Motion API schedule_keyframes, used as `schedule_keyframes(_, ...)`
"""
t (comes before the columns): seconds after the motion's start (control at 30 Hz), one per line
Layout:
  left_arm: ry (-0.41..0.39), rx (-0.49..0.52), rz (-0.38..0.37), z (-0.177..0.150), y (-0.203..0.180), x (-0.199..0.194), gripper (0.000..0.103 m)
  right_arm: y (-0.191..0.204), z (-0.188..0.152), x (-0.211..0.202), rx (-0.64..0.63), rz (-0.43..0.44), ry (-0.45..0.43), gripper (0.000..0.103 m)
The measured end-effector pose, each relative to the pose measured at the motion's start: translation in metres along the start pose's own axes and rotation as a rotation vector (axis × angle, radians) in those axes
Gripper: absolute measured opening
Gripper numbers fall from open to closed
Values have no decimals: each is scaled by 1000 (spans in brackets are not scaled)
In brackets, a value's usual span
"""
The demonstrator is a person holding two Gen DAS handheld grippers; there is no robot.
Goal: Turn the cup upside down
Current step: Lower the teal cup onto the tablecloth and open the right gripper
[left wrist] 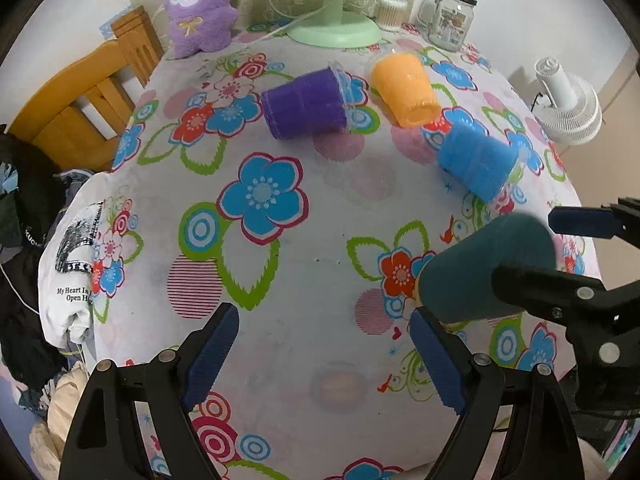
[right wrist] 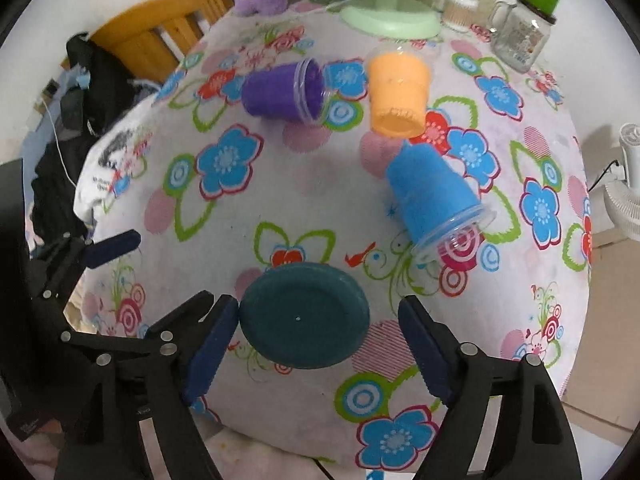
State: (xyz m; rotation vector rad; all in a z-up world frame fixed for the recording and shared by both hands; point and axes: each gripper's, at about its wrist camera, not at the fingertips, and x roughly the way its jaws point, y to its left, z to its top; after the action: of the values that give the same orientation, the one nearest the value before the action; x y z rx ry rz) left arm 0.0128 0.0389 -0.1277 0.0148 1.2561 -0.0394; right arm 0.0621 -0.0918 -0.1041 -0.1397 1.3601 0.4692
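A dark teal cup lies between the fingers of my right gripper, its flat base facing the camera. The jaws are open; the left pad touches its side, the right pad stands apart. In the left wrist view the teal cup lies on its side at the right, with my right gripper's fingers around it. My left gripper is open and empty above the tablecloth. A purple cup, an orange cup and a blue cup lie on their sides further back.
The floral tablecloth covers the table. At the back stand a purple plush toy, a green fan base, a cotton swab jar and a glass mug with green lid. A wooden chair and clothes are at left, a white fan at right.
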Motion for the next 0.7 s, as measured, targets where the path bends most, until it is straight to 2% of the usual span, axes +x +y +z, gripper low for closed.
schedule_keyframes(0.13, -26, -10, -12, 6, 2, -15, 90, -6, -3, -16, 21, -25, -62, 92)
schedule_keyframes(0.27, -49, -6, -53, 13, 5, -28, 91, -15, -13, -37, 108, -56, -146, 99)
schedule_keyframes(0.37, -80, 12, -83, 15, 3, -40, 94, -16, -23, -50, 168, -90, -193, 100)
schedule_keyframes(0.5, -122, 83, -79, 14, -8, -56, 98, -17, -36, -65, 243, -129, -252, 102)
schedule_keyframes(0.7, -156, 63, -82, 6, -16, -73, 98, -21, -55, -82, 298, -181, -316, 103)
